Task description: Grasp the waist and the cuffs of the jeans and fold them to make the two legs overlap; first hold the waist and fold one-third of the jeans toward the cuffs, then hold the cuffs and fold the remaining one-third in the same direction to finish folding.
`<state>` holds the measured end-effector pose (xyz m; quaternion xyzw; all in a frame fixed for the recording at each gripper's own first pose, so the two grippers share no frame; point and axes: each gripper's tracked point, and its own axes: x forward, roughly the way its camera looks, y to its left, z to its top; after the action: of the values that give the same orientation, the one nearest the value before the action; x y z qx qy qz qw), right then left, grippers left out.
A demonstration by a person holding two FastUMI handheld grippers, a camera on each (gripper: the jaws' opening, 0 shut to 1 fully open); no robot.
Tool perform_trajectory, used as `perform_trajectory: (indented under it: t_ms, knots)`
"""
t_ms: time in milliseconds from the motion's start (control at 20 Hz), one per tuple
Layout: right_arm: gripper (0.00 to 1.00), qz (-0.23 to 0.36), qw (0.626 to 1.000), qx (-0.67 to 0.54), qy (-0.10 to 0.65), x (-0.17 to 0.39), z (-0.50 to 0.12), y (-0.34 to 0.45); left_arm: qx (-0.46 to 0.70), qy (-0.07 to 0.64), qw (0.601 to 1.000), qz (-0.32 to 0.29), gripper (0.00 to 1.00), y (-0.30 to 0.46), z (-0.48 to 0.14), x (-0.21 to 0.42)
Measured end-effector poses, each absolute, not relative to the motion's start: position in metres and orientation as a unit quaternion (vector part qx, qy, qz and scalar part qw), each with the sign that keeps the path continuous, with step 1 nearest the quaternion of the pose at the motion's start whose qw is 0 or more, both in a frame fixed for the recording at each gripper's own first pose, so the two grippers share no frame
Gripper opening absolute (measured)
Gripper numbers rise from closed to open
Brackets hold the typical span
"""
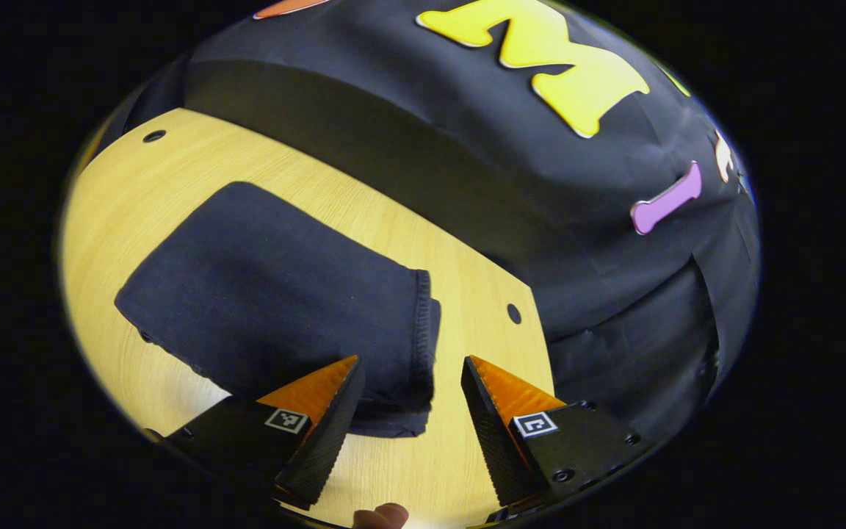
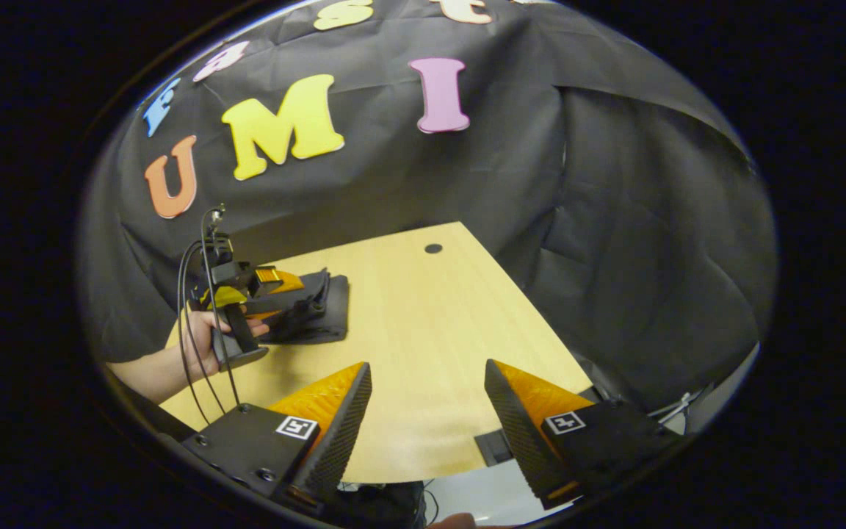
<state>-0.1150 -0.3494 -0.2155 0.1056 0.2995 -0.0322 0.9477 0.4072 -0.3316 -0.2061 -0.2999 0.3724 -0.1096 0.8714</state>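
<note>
Looking folded already, the jeans (image 1: 269, 294) lie flat on the table (image 1: 423, 242); both the left gripper (image 1: 412, 411) and right gripper (image 2: 427, 422) are spread wide, holding nothing, so just lift them away gently

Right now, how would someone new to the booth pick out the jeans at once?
Look at the light wooden table before the black cloth wall. The jeans lie on it as a dark, folded bundle beside the left gripper. Nothing else soft rests on the wood; stitched hems mark one end.
</note>
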Motion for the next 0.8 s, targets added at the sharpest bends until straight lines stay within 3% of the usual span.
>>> perform_trajectory:
  t_ms: [150,200,250,300,550,800]
  knots:
    - [0.96,-0.008,0.962,0.096,0.257,-0.085,-0.184,-0.324,-0.225,0.301,0.917,-0.132,0.88,-0.306,-0.144,0.406]
    - [0.96,0.002,0.965,0.101,0.241,-0.073,-0.169,-0.312,-0.195,0.272,0.932,-0.136,0.81,-0.296,-0.12,0.407]
    - [0.96,0.018,0.969,0.107,0.222,-0.061,-0.151,-0.296,-0.168,0.24,0.947,-0.135,0.99,-0.282,-0.095,0.407]
    - [0.96,0.03,0.972,0.108,0.206,-0.049,-0.134,-0.279,-0.148,0.207,0.958,-0.131,0.99,-0.267,-0.069,0.403]
    - [0.97,0.057,0.988,0.102,0.097,-0.01,-0.058,-0.218,-0.091,0.096,0.989,-0.06,0.98,-0.186,0.04,0.369]
    - [0.98,0.062,0.996,0.063,-0.017,-0.009,-0.01,-0.162,-0.06,0.036,0.997,0.011,0.98,-0.153,0.088,0.341]
